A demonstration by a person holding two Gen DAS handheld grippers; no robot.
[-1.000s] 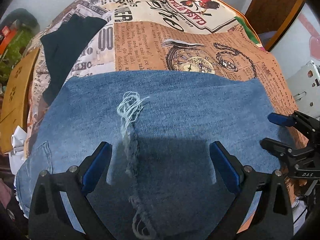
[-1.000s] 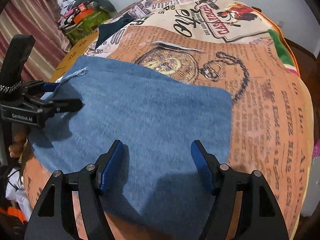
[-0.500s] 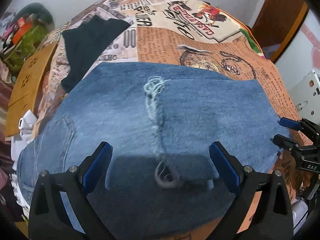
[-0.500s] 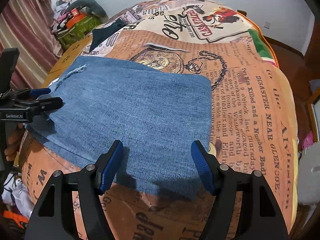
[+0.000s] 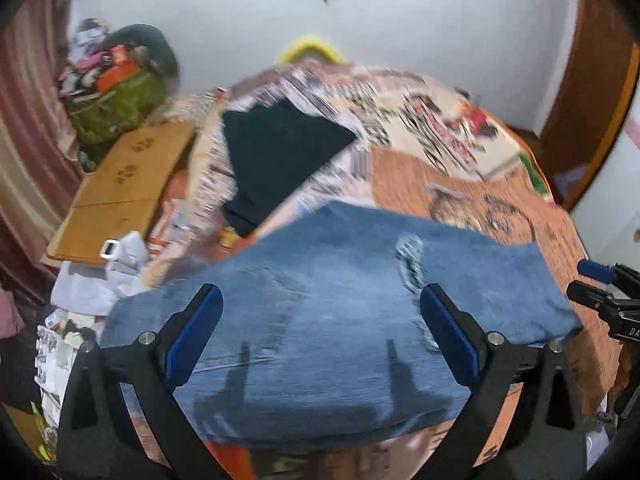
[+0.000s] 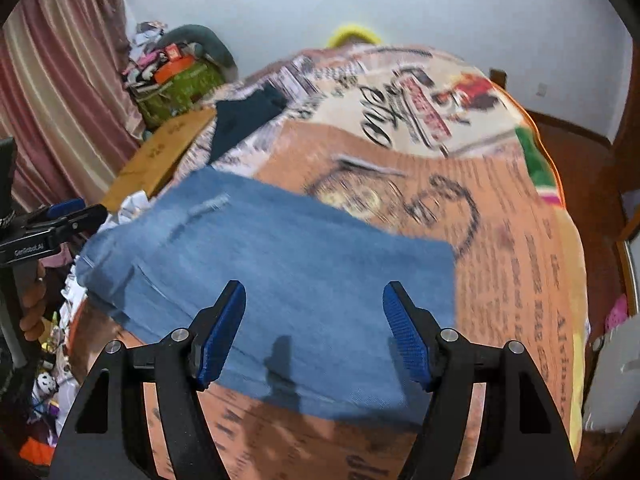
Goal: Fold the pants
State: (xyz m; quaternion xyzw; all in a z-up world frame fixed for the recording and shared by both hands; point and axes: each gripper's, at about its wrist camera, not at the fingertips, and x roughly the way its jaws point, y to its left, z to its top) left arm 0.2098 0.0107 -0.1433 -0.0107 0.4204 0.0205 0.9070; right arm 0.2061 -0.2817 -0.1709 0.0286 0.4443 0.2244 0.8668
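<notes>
The blue denim pants [image 5: 340, 320] lie folded in a flat rectangle on the near end of the bed, with a frayed rip [image 5: 410, 256] on top; they also show in the right wrist view [image 6: 280, 272]. My left gripper [image 5: 320, 332] is open and empty, raised above the pants' near edge. My right gripper [image 6: 314, 330] is open and empty, raised above the pants' near right part. Each gripper shows in the other's view, the right one [image 5: 592, 280] at the pants' right end, the left one [image 6: 68, 216] at their left end.
The bed has a newspaper-print cover [image 6: 500, 220]. A dark folded garment [image 5: 276, 156] lies on its far left part. A cardboard box [image 5: 120, 192], a green bag of clutter [image 5: 116, 108] and curtains [image 6: 52, 100] stand left of the bed. A wooden door [image 5: 592, 92] is at right.
Both grippers have pulled back and risen away from the pants, staying open. The views now tilt up and show the wall and more of the room. The pants lie still.
</notes>
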